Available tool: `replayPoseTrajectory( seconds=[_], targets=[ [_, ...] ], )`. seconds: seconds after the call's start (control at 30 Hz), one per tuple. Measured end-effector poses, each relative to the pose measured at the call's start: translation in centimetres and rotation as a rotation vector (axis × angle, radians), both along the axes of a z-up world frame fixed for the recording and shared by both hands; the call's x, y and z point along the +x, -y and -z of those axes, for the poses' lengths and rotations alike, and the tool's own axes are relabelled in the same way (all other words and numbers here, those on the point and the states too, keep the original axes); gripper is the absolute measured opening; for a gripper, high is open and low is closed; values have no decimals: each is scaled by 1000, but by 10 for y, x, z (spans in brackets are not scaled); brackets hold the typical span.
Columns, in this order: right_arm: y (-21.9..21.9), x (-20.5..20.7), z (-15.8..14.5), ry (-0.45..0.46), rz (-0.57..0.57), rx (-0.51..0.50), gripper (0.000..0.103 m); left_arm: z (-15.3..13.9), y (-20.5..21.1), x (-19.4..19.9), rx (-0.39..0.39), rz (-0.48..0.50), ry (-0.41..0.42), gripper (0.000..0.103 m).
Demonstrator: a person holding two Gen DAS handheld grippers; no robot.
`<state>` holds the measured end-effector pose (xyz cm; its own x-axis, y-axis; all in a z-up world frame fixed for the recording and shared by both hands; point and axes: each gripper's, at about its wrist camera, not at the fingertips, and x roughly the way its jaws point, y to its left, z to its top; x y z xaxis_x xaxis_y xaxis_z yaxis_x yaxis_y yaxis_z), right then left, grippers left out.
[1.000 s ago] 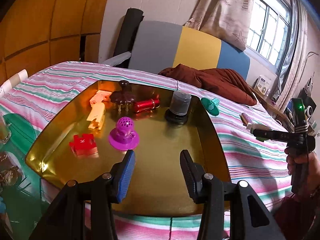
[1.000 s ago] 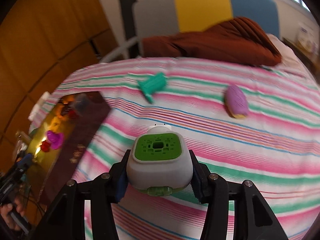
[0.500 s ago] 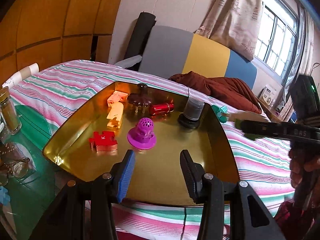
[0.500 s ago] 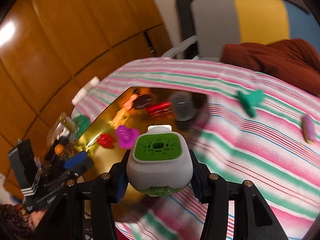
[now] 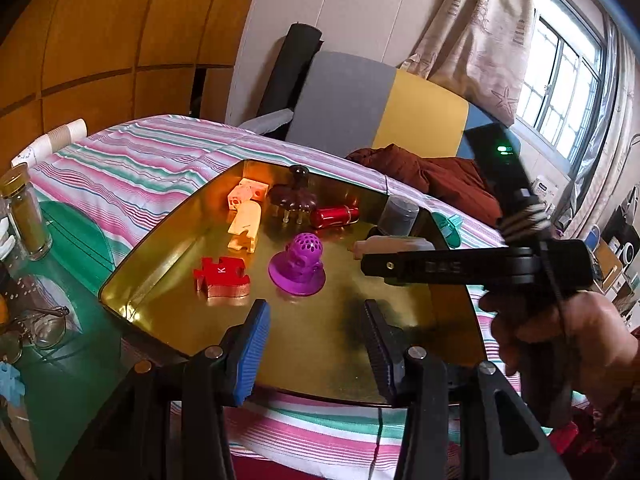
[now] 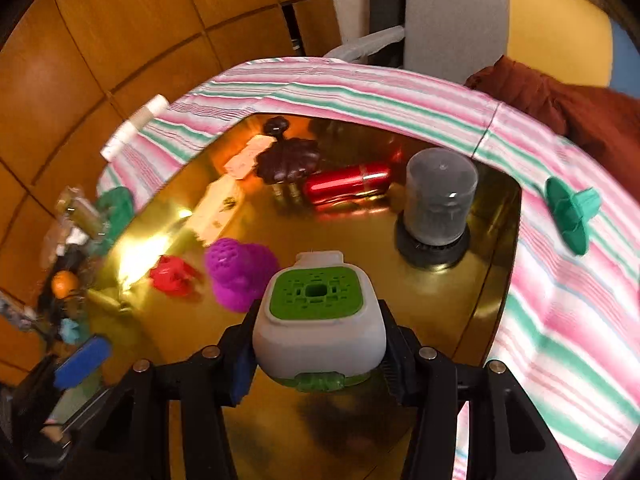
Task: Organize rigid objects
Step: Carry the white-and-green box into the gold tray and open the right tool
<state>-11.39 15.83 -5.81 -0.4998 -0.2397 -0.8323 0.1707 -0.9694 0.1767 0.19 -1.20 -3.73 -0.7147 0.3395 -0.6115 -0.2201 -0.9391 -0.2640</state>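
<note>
My right gripper (image 6: 318, 356) is shut on a white device with a green grid top (image 6: 318, 316) and holds it above the gold tray (image 6: 460, 320). From the left wrist view, the device (image 5: 394, 246) hangs over the tray's right side. The tray (image 5: 160, 280) holds a red puzzle piece (image 5: 220, 274), a purple perforated dome (image 5: 298, 264), cream blocks (image 5: 246, 224), a dark brown plug (image 5: 292, 196), a red cylinder (image 5: 334, 216) and a grey cylinder (image 5: 398, 214). My left gripper (image 5: 316, 344) stands open over the tray's near edge with nothing between its fingers.
A teal piece (image 6: 570, 210) lies on the striped bedspread right of the tray. A brown blanket (image 5: 420, 172) is bunched by the headboard. Left of the tray stand a glass jar (image 5: 26, 216), spectacles (image 5: 40, 328) and stacked paper cups (image 5: 52, 140). A hand (image 5: 560, 332) grips the right gripper's handle.
The right gripper has swung left from above the striped bedspread to above the gold tray, still holding the device. The left gripper has drifted only slightly.
</note>
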Motion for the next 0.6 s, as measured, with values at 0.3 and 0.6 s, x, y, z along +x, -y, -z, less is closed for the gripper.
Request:
replayPoseTrajectory(
  seconds=[0.3, 0.6],
  targets=[
    [-6, 8, -9, -38, 1, 38, 64, 1, -3, 3, -5, 9, 1, 47],
    [-19, 47, -27, -108, 12, 25, 67, 7, -11, 6, -19, 35, 13, 47]
  ],
)
